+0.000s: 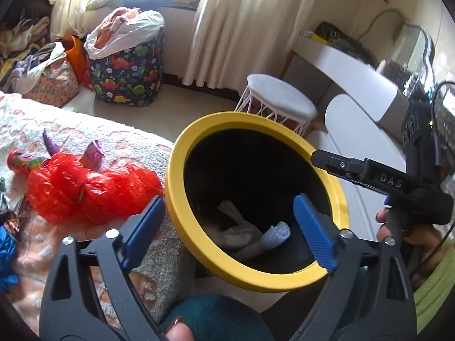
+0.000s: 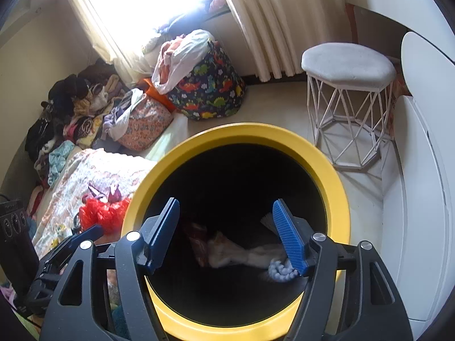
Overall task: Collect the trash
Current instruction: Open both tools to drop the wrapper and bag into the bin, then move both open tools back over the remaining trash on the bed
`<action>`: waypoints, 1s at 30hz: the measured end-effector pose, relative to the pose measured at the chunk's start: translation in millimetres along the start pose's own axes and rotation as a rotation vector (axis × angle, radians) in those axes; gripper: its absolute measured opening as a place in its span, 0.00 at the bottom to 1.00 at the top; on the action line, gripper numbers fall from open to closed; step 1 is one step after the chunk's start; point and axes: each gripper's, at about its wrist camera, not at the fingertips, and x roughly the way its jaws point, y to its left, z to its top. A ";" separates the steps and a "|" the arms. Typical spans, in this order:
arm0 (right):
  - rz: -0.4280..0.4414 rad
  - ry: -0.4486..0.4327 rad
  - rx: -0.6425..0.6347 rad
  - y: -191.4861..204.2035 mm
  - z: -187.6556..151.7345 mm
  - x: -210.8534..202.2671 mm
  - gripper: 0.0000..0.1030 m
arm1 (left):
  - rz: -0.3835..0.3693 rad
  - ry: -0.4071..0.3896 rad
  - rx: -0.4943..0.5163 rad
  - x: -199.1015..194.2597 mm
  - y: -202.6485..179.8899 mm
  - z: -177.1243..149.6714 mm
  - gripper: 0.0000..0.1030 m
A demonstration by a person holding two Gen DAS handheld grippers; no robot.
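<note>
The left claw (image 1: 230,221) is released, its blue pads (image 1: 314,234) spread wide, one outside the yellow rim of the bin (image 1: 173,170) and one over its dark mouth, with nothing between them. The right claw (image 2: 227,236) is also released and empty, hovering right above the same bin (image 2: 241,133), both pads (image 2: 288,236) over the opening. In the left view the right tool (image 1: 398,182) reaches in from the side, its black tip over the far rim.

At the bottom of the bin lie a crumpled beige tissue (image 2: 227,253) and a small white ribbed scrap (image 2: 280,271); a reddish wrapper (image 2: 199,238) sits beside them.

More trash waits on the bed (image 1: 85,130), just beside the bin: a bunched red plastic net (image 1: 91,190), two purple foil wrappers (image 1: 92,153) touching its upper edge, and a colourful candy wrapper (image 1: 20,163) near the left end.

Behind, on the floor, stand a dinosaur-print laundry bag (image 2: 207,91) stuffed with clothes and a white wire stool (image 2: 348,65) next to a white bench (image 1: 361,76).
</note>
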 end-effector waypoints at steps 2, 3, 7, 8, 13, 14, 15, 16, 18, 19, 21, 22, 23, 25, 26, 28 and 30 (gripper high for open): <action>0.004 -0.027 -0.009 3.5 1.5 -3.2 0.68 | 0.011 -0.024 -0.012 -7.4 1.7 -0.1 0.89; 0.007 -0.038 -0.015 4.8 3.3 -3.8 0.68 | 0.014 -0.032 -0.015 -10.0 2.7 -0.1 0.89; 0.025 -0.084 -0.053 16.4 3.9 -10.3 0.70 | 0.050 -0.068 -0.024 -24.4 7.2 -1.0 0.89; 0.029 -0.092 -0.061 18.4 3.8 -11.3 0.70 | 0.058 -0.076 -0.025 -28.0 8.5 -1.3 0.89; 0.051 -0.122 -0.104 30.5 4.7 -14.9 0.70 | 0.097 -0.112 -0.041 -44.6 19.2 -0.3 0.89; 0.053 -0.126 -0.108 32.9 4.4 -15.4 0.70 | 0.105 -0.119 -0.047 -48.2 22.6 0.0 0.89; 0.059 -0.128 -0.114 35.5 4.4 -15.5 0.70 | 0.111 -0.126 -0.052 -51.4 25.2 0.0 0.89; 0.064 -0.130 -0.120 38.2 4.2 -15.6 0.70 | 0.119 -0.135 -0.058 -55.4 28.1 0.3 0.89; 0.075 -0.135 -0.133 43.5 3.6 -16.0 0.70 | 0.134 -0.150 -0.060 -61.0 30.9 0.0 0.89; 0.082 -0.136 -0.143 47.0 3.2 -16.0 0.70 | 0.144 -0.160 -0.058 -64.5 32.6 0.3 0.89; 0.088 -0.140 -0.162 54.2 2.4 -16.5 0.70 | 0.158 -0.174 -0.061 -70.0 35.8 -0.2 0.89; 0.093 -0.140 -0.173 58.2 1.7 -16.4 0.70 | 0.163 -0.181 -0.066 -72.9 38.2 0.0 0.89; 0.098 -0.143 -0.186 63.0 0.8 -16.6 0.70 | 0.168 -0.187 -0.071 -75.7 41.2 0.2 0.89; 0.107 -0.141 -0.208 71.6 -1.1 -16.1 0.70 | 0.178 -0.199 -0.081 -80.3 45.7 0.2 0.89; 0.110 -0.141 -0.217 76.0 -2.7 -15.8 0.70 | 0.183 -0.205 -0.087 -82.8 48.0 0.5 0.89; 0.117 -0.135 -0.239 84.7 -4.6 -14.2 0.70 | 0.192 -0.214 -0.097 -87.0 52.1 2.1 0.89; 0.125 -0.133 -0.257 92.8 -7.9 -14.0 0.70 | 0.201 -0.225 -0.109 -92.4 56.9 1.8 0.89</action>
